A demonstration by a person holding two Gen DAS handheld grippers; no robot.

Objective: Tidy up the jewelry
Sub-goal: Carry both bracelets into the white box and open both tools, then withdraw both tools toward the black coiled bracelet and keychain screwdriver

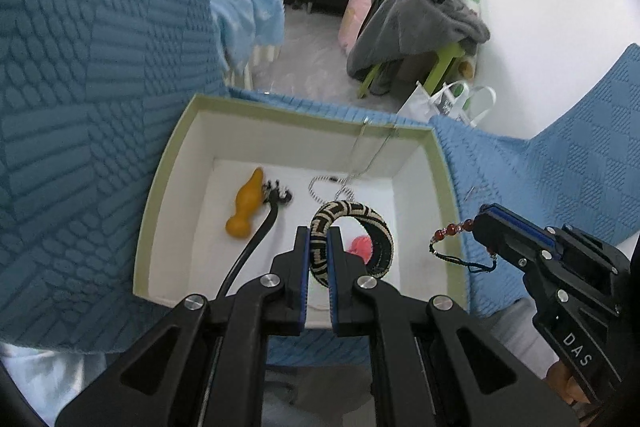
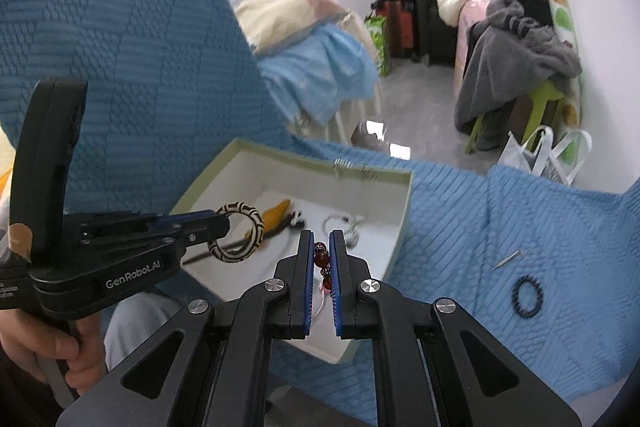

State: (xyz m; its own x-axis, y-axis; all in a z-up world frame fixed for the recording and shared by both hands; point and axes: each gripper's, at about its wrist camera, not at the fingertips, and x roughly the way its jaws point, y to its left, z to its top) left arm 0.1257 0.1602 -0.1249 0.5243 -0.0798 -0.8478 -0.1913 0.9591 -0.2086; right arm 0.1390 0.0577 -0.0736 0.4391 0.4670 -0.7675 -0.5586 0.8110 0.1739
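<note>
Left wrist view: the left gripper [image 1: 319, 247] has its jaws closed narrowly on a black-and-cream woven bangle [image 1: 356, 239], held upright over the open white box [image 1: 160, 195]; the box rests on a blue quilted cover [image 1: 80, 107]; inside it lie a yellow gourd-shaped piece [image 1: 246, 205] at far left, a black cord with a charm [image 1: 266, 219] just beside it, a silver chain [image 1: 340, 183] draped over the far wall, and a pink item [image 1: 358, 247] partly hidden behind the bangle; at right, the right gripper [image 1: 480, 223] holds a red-bead bracelet [image 1: 452, 231] outside the box's right wall.

Right wrist view: the right gripper [image 2: 320, 247] has its jaws nearly shut on the red-bead bracelet [image 2: 322, 259], above the near part of the box [image 2: 400, 227]; the left gripper [image 2: 218, 223] carries the bangle [image 2: 240, 231] at left; a black bead ring [image 2: 528, 295] and a thin silver pin [image 2: 508, 259] lie on the cover, right of the box.
</note>
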